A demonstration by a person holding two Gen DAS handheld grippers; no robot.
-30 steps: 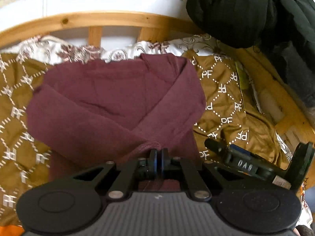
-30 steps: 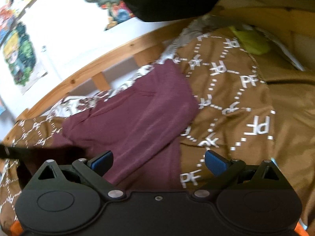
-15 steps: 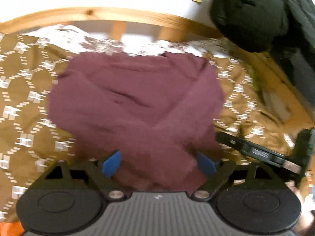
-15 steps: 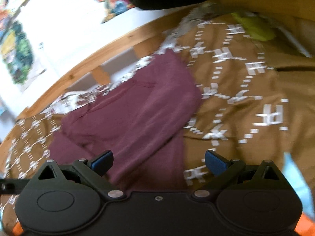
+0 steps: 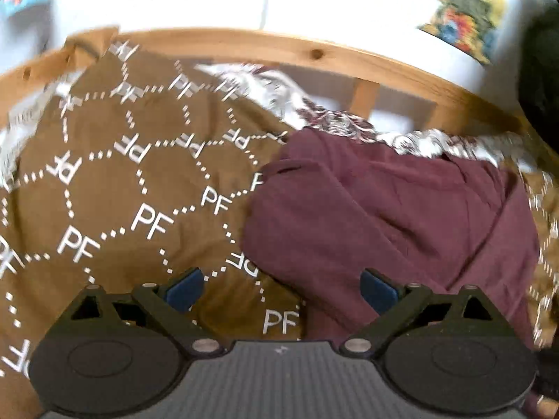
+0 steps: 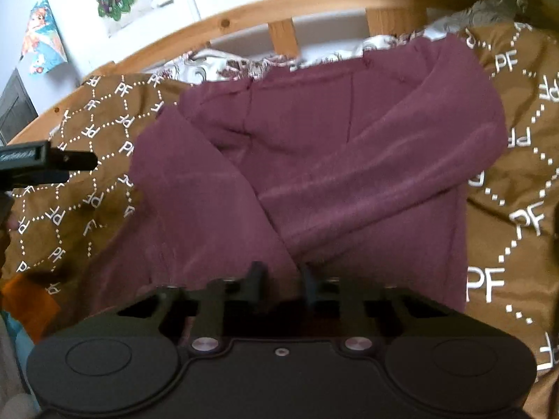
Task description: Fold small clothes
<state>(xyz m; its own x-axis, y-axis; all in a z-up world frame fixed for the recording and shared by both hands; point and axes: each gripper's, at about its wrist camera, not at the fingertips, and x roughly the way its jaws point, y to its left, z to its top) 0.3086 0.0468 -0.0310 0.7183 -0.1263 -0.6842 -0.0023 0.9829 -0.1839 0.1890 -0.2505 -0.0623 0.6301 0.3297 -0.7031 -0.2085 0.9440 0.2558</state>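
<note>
Maroon top (image 6: pixel 314 160) — soft, sleeves crossed — on brown quilt (image 5: pixel 122 192); left tongs (image 5: pixel 279 288) spread, right tongs (image 6: pixel 283 279) pinching its hem.

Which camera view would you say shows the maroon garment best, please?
The right wrist view: the maroon garment fills it, both sleeves crossed over the body. The left wrist view shows it blurred, off to the right.

The left gripper (image 5: pixel 279 289) hangs with its blue-tipped fingers (image 5: pixel 183 291) spread wide over a brown blanket (image 5: pixel 115 188) printed with white letters, holding nothing. A maroon shirt (image 5: pixel 401 216) lies to the right on it, below a wooden bed rail (image 5: pixel 314 52)
</note>
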